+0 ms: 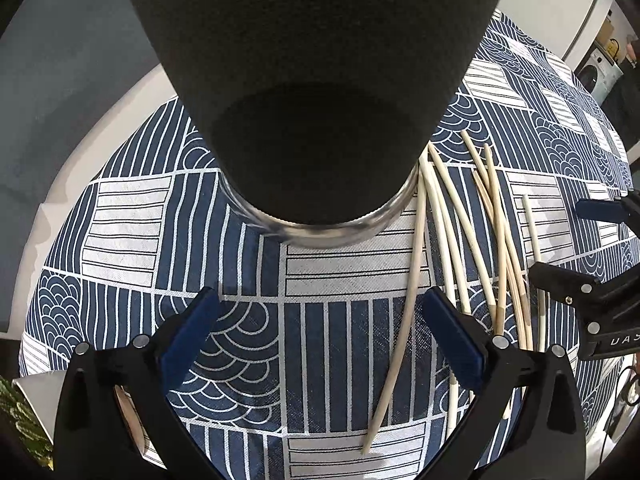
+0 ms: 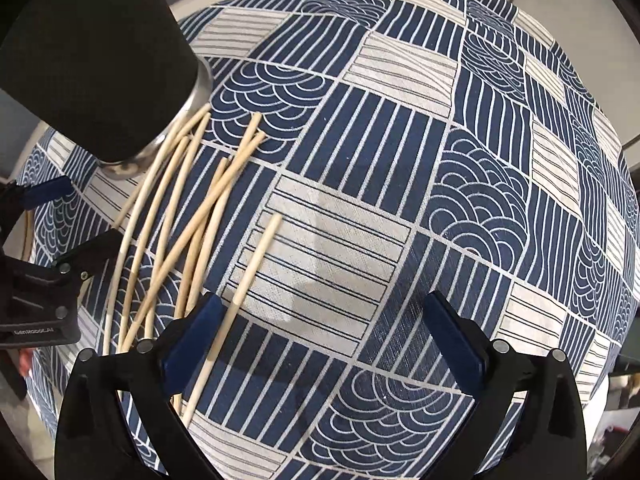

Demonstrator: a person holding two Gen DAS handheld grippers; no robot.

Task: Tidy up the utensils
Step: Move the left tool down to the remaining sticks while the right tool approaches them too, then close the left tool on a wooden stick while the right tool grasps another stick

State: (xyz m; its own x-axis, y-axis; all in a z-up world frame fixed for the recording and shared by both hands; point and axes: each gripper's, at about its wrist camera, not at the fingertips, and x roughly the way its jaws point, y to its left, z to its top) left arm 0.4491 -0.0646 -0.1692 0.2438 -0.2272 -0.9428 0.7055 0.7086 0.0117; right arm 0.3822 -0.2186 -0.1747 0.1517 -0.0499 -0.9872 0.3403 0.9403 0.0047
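A tall dark cup (image 1: 316,92) with a clear glass base stands upright on the blue-and-white patterned tablecloth (image 1: 344,312), just ahead of my left gripper (image 1: 320,332). That gripper is open and empty, its jaws wide apart short of the cup. Several pale wooden chopsticks (image 1: 452,216) lie loose on the cloth to the right of the cup. In the right wrist view the cup (image 2: 100,60) is at the upper left and the chopsticks (image 2: 188,208) fan out beside it. My right gripper (image 2: 324,336) is open and empty; one chopstick (image 2: 240,296) lies by its left finger.
The cloth (image 2: 400,160) covers a white table whose rim (image 1: 80,132) shows at the left. The other gripper shows at each view's side (image 1: 592,292) (image 2: 36,288). A washing machine (image 1: 600,68) stands far right in the background.
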